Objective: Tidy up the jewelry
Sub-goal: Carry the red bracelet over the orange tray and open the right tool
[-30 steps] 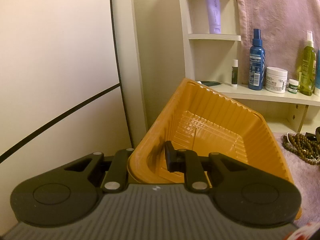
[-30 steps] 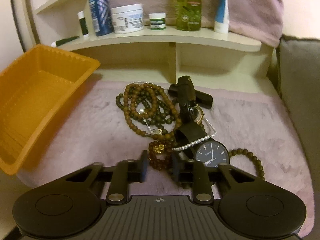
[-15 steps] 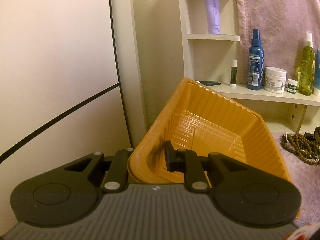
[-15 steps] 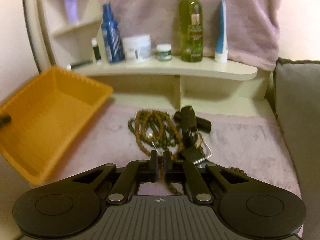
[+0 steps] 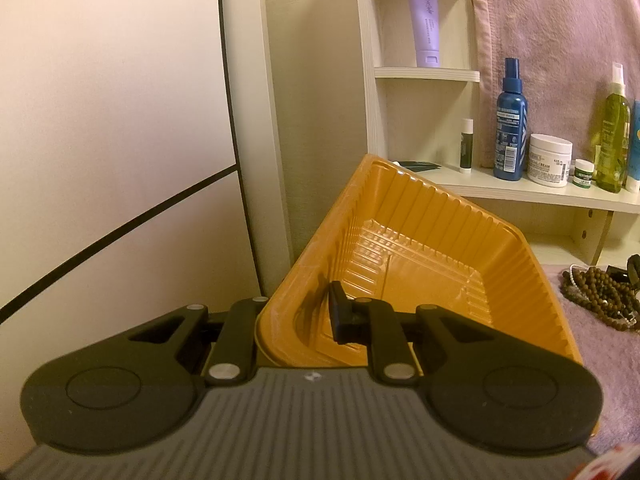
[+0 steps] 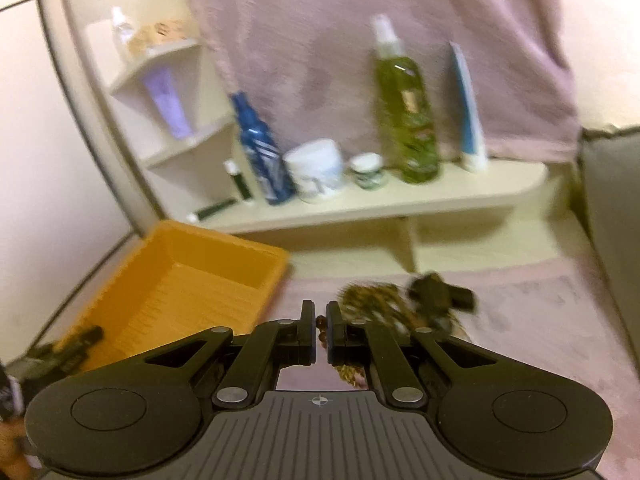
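An orange ribbed plastic tray is tilted up at the left edge of the pink cloth. My left gripper is shut on its near rim, one finger inside and one outside. In the right wrist view the tray lies to the left. My right gripper is shut on an amber bead bracelet, which hangs below the fingers, above the cloth. Behind it lies a blurred pile of brown bead necklaces with a black watch strap. The pile's edge shows at the right of the left wrist view.
A cream shelf behind the cloth carries a blue spray bottle, a white jar, a green bottle and a tube. A pink towel hangs behind. A grey cushion borders the right side.
My right gripper shut on the amber bracelet and rose off the cloth with it, tilting up toward the shelf. The left gripper and tray stayed put.
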Tool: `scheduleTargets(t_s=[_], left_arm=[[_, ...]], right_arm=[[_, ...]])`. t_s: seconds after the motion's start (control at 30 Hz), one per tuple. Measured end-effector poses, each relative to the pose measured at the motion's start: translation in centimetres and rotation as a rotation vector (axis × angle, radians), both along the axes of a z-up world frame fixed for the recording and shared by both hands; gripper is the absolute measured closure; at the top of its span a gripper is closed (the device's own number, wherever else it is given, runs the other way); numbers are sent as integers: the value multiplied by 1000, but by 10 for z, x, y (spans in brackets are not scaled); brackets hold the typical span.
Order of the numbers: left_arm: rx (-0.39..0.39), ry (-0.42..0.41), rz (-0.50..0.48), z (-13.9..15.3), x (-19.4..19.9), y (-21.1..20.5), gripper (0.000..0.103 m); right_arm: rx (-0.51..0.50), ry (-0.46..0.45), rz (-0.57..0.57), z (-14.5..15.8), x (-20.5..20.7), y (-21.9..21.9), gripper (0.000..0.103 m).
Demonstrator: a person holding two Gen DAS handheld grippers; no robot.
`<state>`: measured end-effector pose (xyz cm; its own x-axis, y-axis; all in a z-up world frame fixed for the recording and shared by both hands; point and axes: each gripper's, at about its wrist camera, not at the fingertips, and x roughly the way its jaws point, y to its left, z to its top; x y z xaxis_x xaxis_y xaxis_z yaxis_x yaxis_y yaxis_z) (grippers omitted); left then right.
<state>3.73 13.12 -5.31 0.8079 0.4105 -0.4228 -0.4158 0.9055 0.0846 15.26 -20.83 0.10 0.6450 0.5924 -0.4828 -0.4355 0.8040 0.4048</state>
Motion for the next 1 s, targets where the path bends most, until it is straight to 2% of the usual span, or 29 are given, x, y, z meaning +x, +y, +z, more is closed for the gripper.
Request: scheduleTargets(t_s=[0.2,0.43,0.57,0.73,0.87,0.93,0.97,1.0], left_arm=[[-2,1,0,1,0,0,87],[-2,1,0,1,0,-1,87],[-1,1,1,1,-1,-2,87],[-2,2,1,2,-1,-2,87],[-2,2,2,2,-1,-2,87],[-2,3,2,2,-1,-2,87],[-2,3,2,2,-1,-2,87],[-2,3,2,2,-1,-2,87]], right_arm=[[69,-30,127,19,-2,36,98],[108,-19,269,17,-1,83,98],[88,7,322,4,0,109,98],[-18,28,362,-19,-3,137,98],[-58,52,378,-30,-4,144,97],[-80,68,385,-36,-6,145,93],[-88,72,386,-38,-6,146,84],[-88,74,387,-40,-6,145,68]])
